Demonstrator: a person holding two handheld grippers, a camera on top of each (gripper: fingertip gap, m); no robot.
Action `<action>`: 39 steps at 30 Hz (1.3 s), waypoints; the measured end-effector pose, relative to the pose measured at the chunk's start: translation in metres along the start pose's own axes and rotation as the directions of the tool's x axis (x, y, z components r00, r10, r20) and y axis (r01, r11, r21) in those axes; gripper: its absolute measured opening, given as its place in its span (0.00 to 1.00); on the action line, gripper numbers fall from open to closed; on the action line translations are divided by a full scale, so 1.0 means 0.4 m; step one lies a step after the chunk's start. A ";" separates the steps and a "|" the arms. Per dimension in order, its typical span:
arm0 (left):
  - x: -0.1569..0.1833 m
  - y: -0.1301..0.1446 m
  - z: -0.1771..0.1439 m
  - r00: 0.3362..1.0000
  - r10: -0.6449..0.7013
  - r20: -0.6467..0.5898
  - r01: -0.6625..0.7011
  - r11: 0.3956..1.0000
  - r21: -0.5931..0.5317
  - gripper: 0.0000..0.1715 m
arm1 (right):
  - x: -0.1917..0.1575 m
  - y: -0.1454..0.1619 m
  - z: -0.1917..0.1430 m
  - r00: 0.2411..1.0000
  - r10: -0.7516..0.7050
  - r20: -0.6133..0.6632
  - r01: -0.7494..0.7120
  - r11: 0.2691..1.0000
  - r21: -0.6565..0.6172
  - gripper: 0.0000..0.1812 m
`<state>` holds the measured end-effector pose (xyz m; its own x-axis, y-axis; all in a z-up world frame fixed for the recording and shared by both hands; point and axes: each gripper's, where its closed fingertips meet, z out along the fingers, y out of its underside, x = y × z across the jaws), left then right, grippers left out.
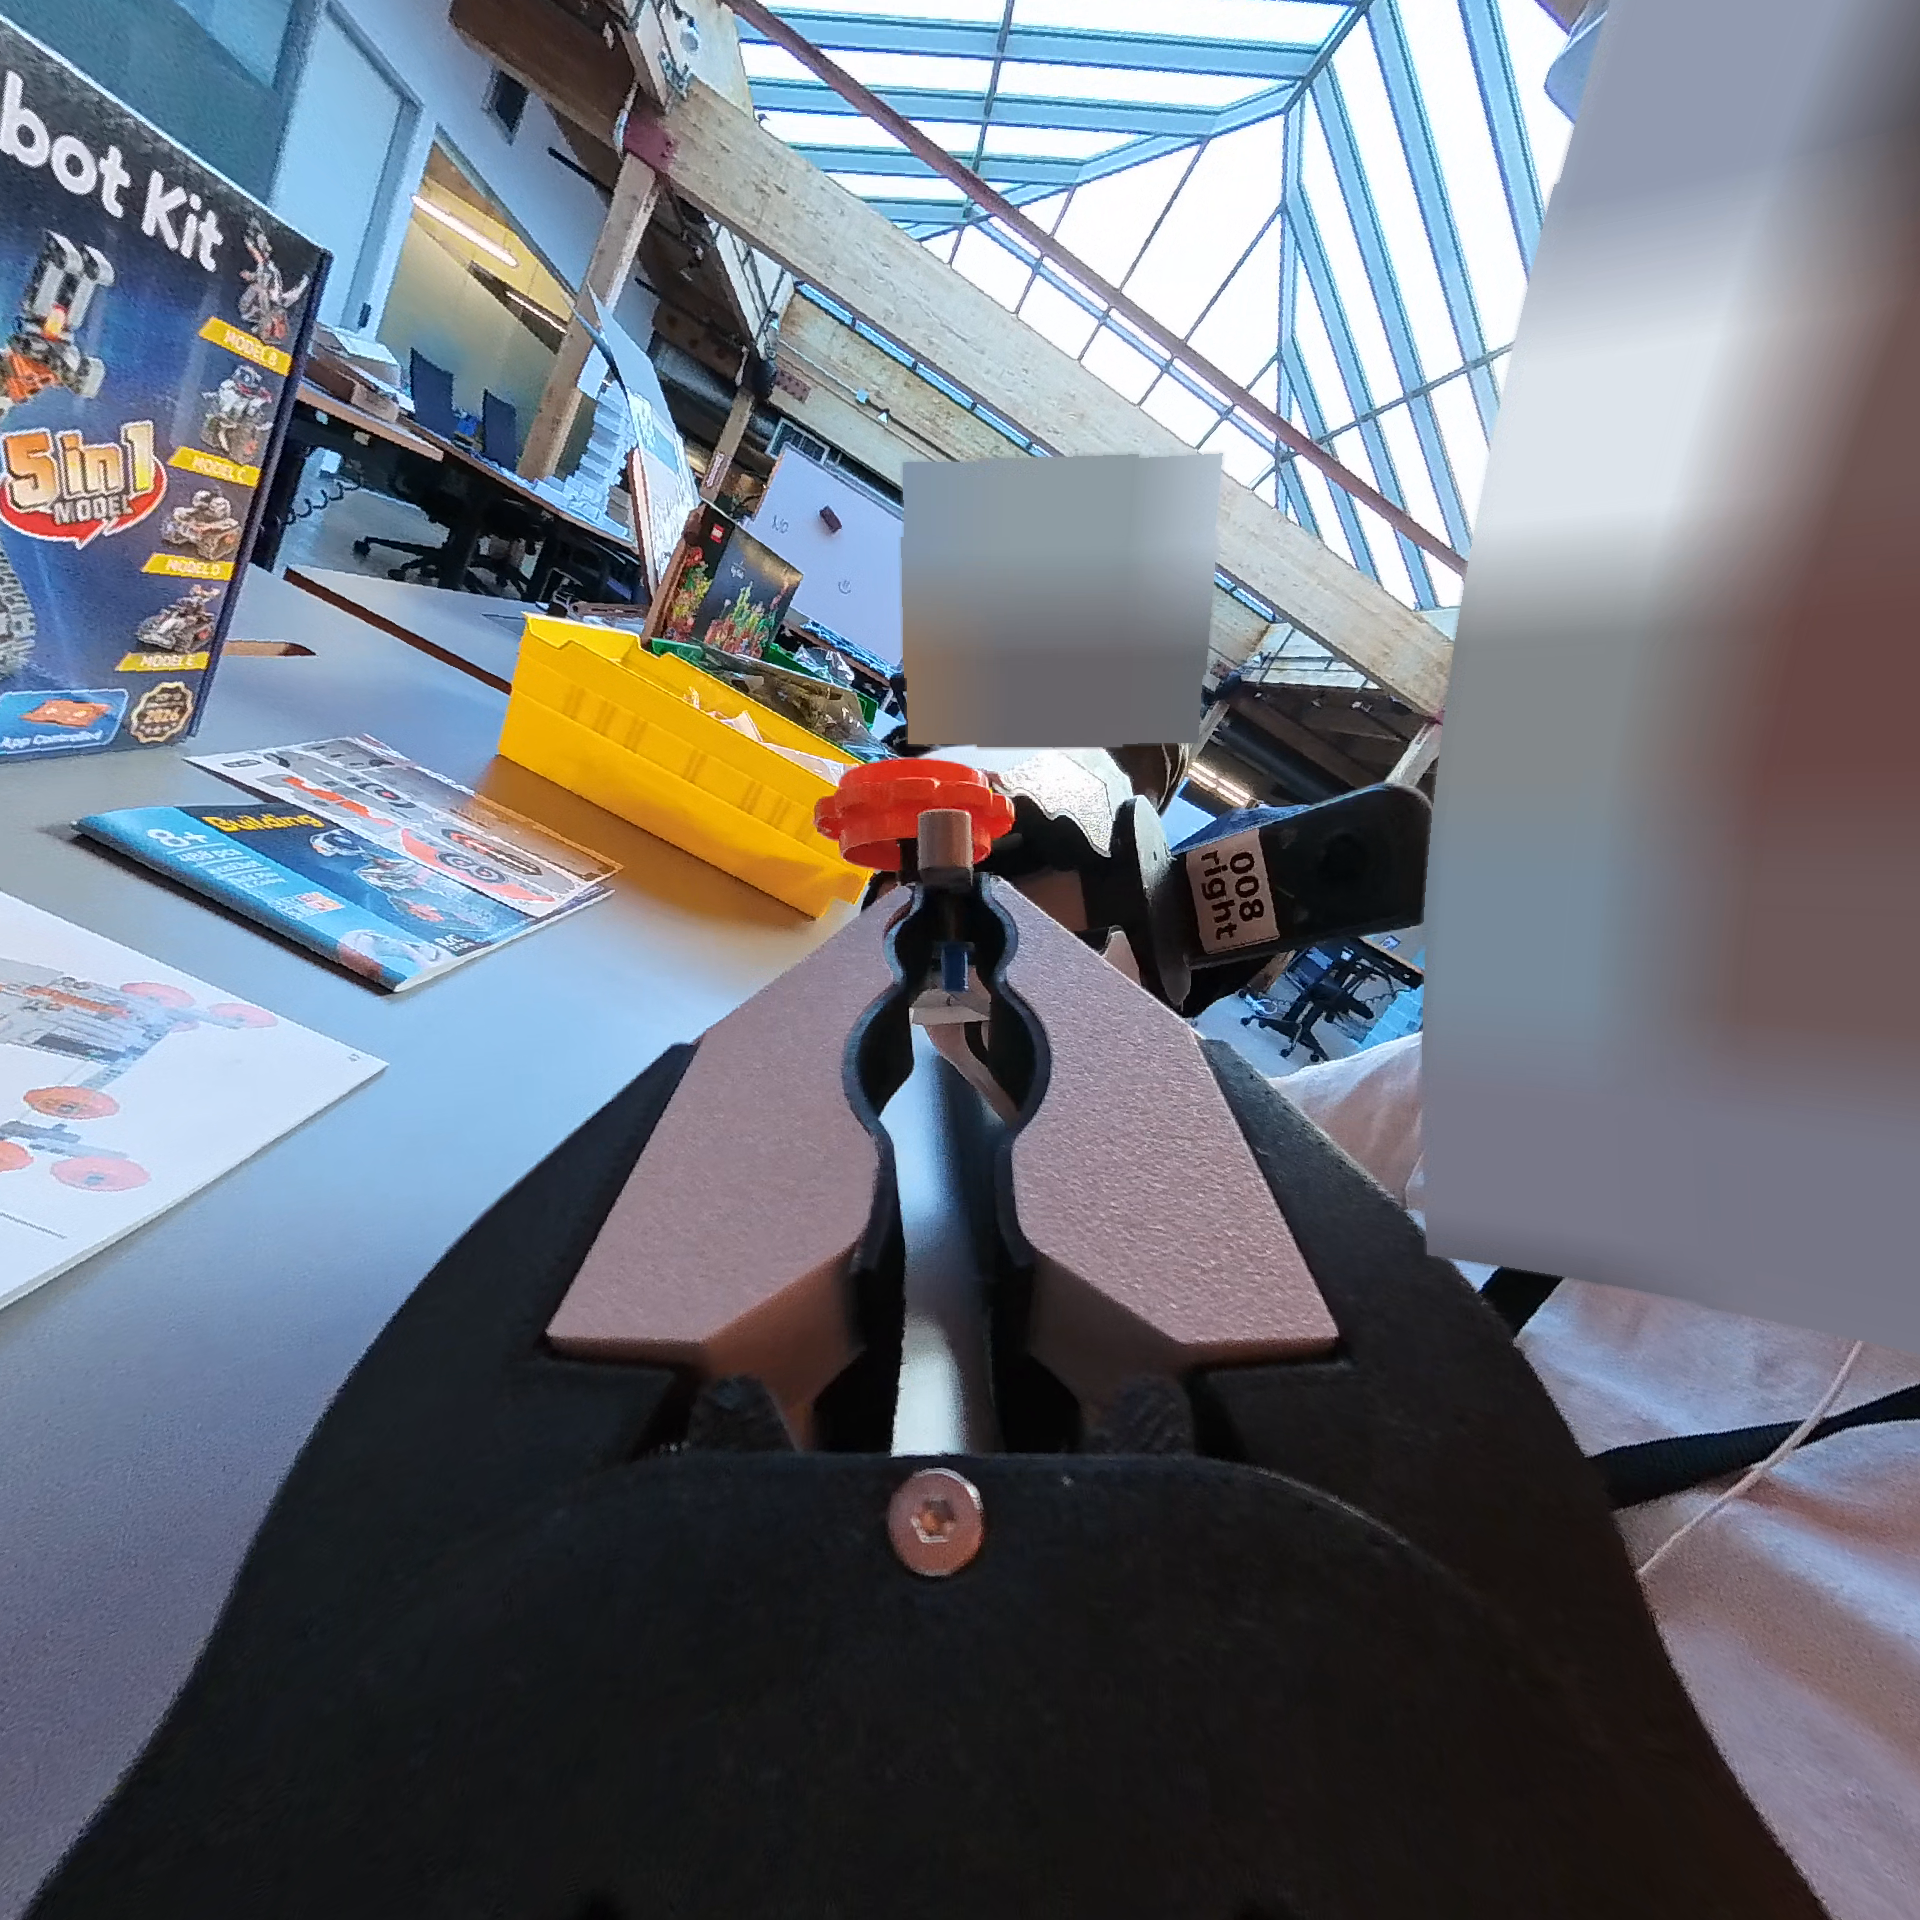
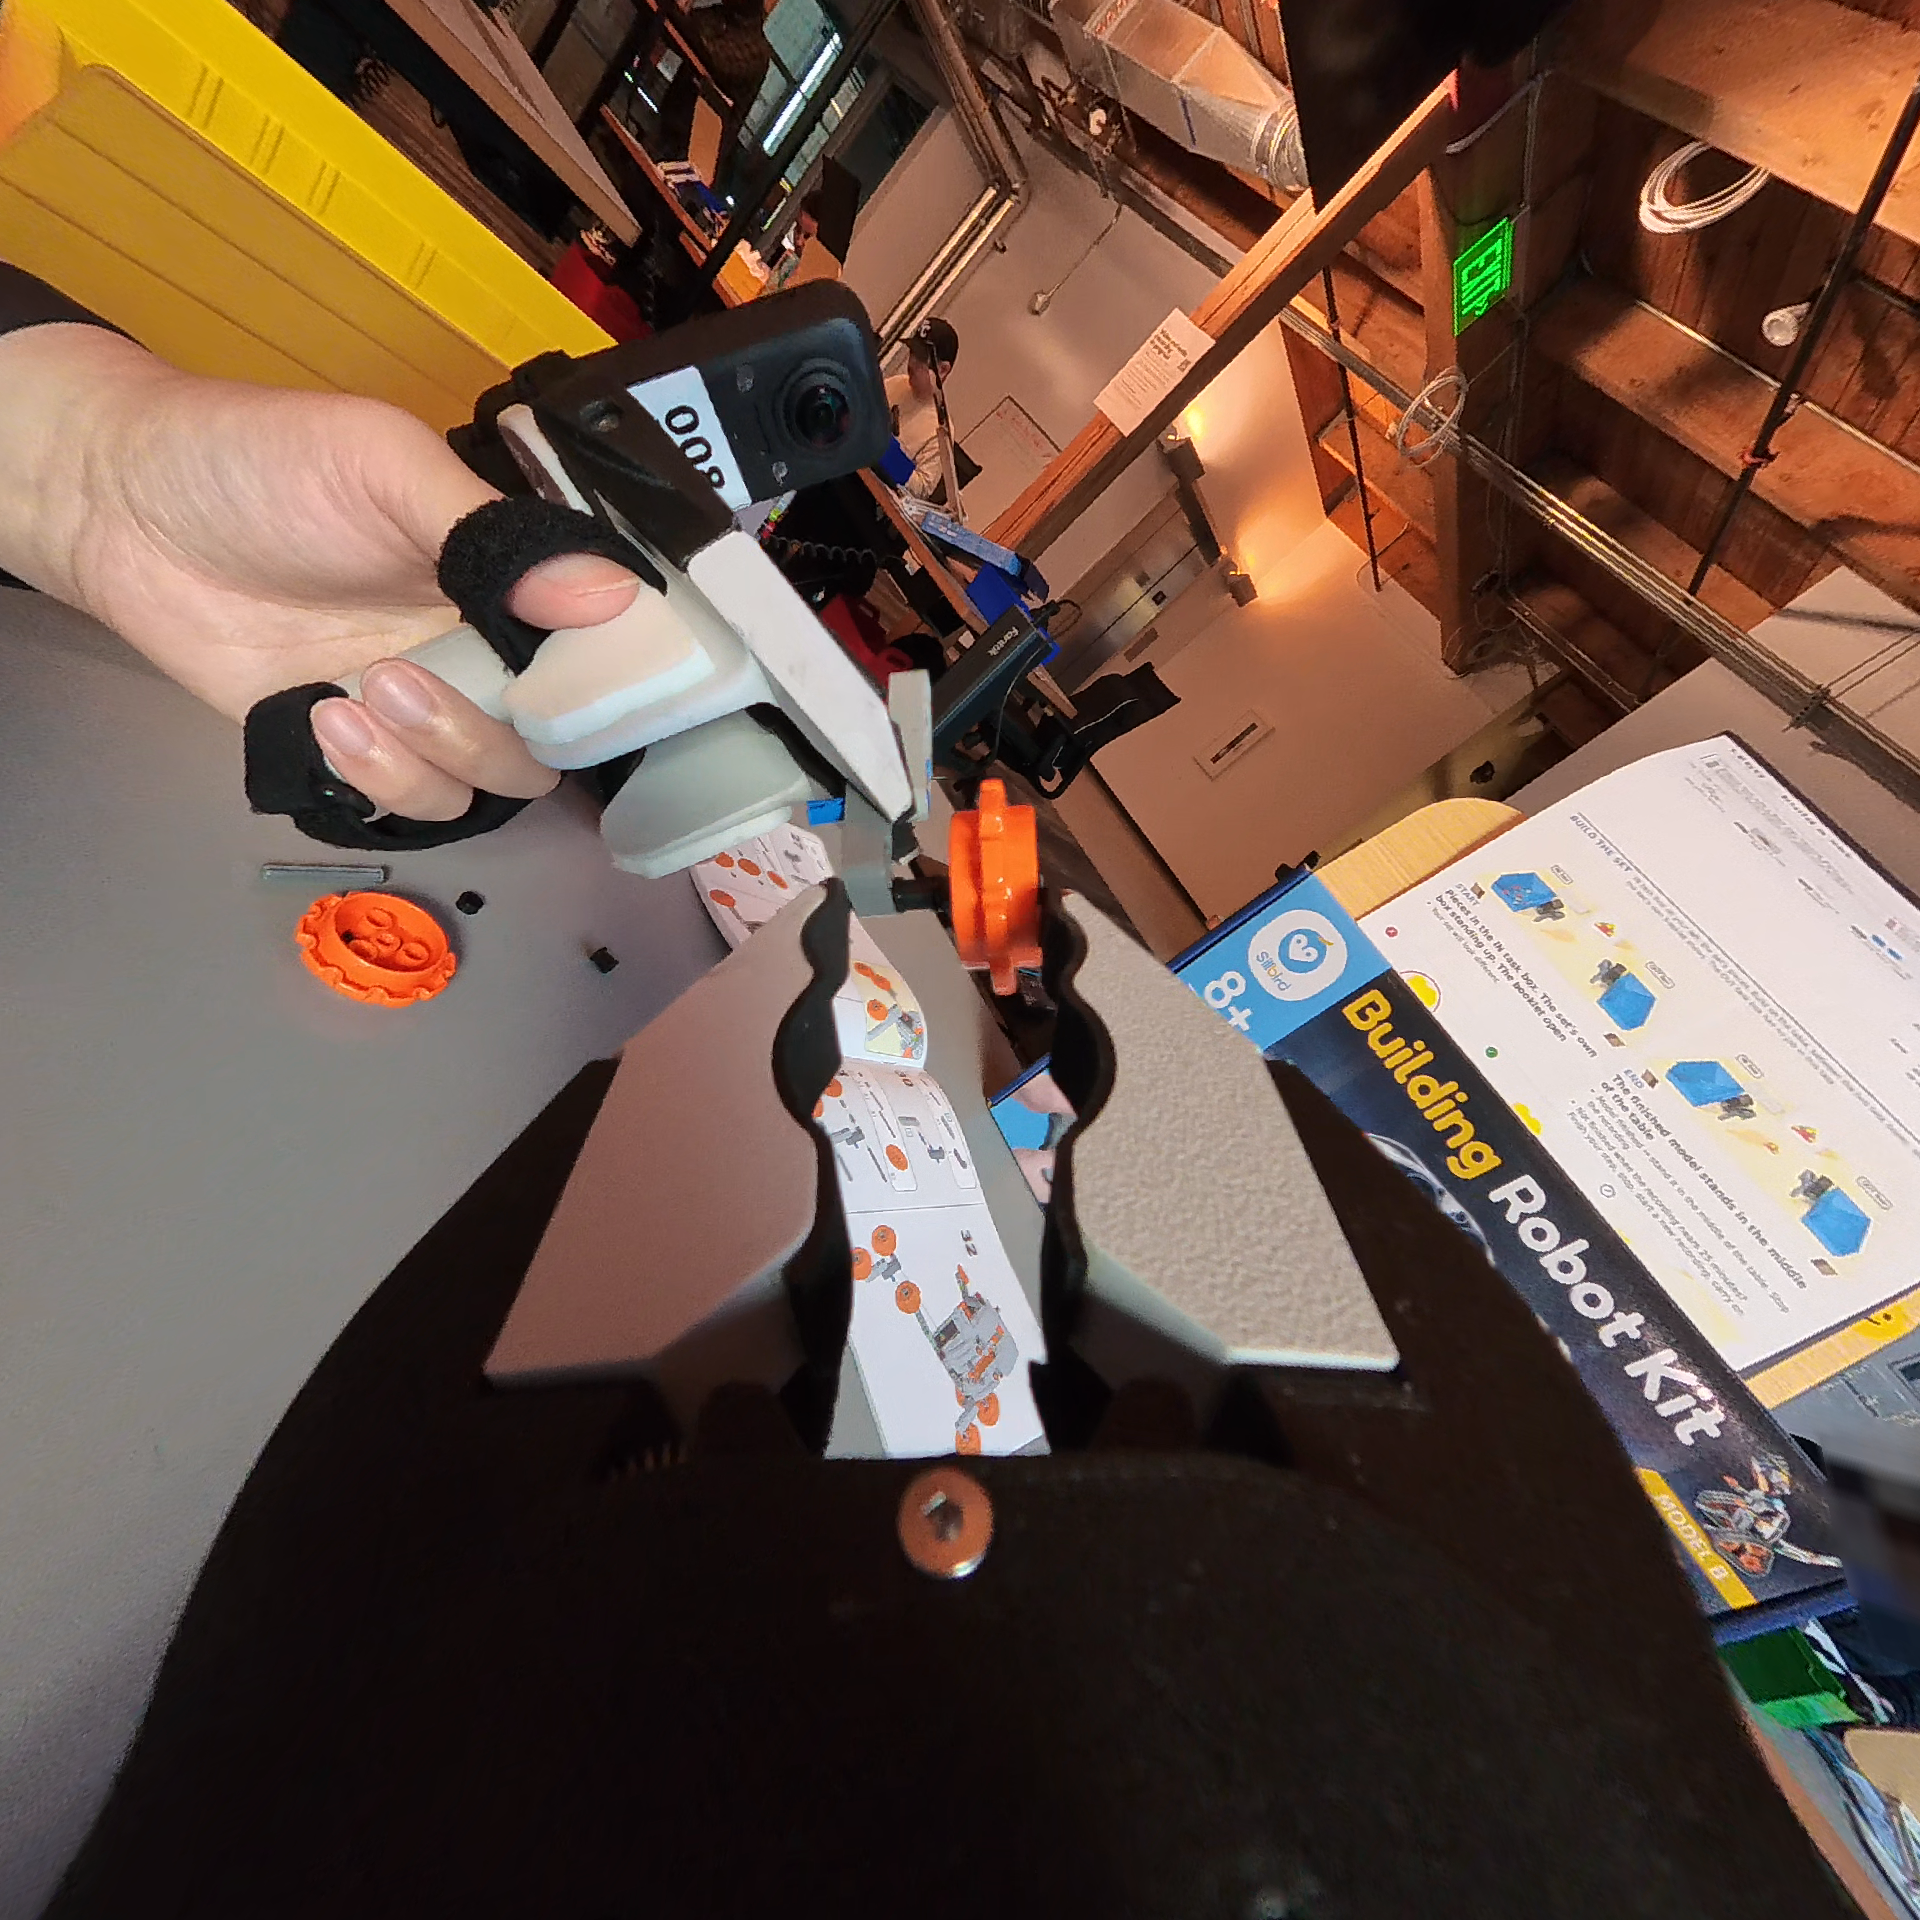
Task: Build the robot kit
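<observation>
Above the grey table (image 2: 156, 1143), the left gripper (image 1: 943, 883) is pressed together on a small grey assembly (image 2: 868, 862). It pinches the piece at the fingertips, so that the orange wheel (image 1: 912, 808) on its black pin stays free beyond them. This grip seems chosen to leave the wheel open to the other tool. The right gripper (image 2: 940, 914) is spread, with its tips on either side of the wheel; contact cannot be told. Both grippers have matte, grainy grey fingers with wavy black inner edges. The wheel is glossy plastic with a toothed rim. A second wheel (image 2: 376, 948) lies flat on the table, near a thin grey axle (image 2: 322, 873) and two tiny black pins. A yellow ribbed bin (image 1: 665, 748), a booklet (image 1: 343, 894) and a box (image 1: 125, 436) stand farther off.
</observation>
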<state>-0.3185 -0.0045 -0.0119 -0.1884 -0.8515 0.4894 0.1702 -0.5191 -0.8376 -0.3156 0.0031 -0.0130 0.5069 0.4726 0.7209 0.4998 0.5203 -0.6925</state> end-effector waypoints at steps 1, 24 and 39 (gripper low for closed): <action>0.000 0.000 0.000 1.000 0.004 0.003 -0.004 1.000 0.001 0.03 | 0.001 0.000 0.000 1.000 -0.003 -0.003 0.003 1.000 -0.002 0.20; 0.012 -0.002 0.005 0.999 0.042 0.028 -0.042 0.999 0.015 0.03 | 0.005 -0.003 -0.003 1.000 -0.027 -0.010 0.027 1.000 -0.007 0.19; 0.019 0.001 0.006 0.998 0.054 0.026 -0.054 0.998 0.009 0.03 | 0.002 -0.003 -0.007 1.000 -0.017 0.010 0.018 1.000 -0.023 0.19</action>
<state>-0.3174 -0.0115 -0.0080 -0.1539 -0.8800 0.4493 0.1889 -0.4725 -0.8608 -0.3139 0.0009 -0.0116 0.4908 0.4708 0.7331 0.5243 0.5123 -0.6801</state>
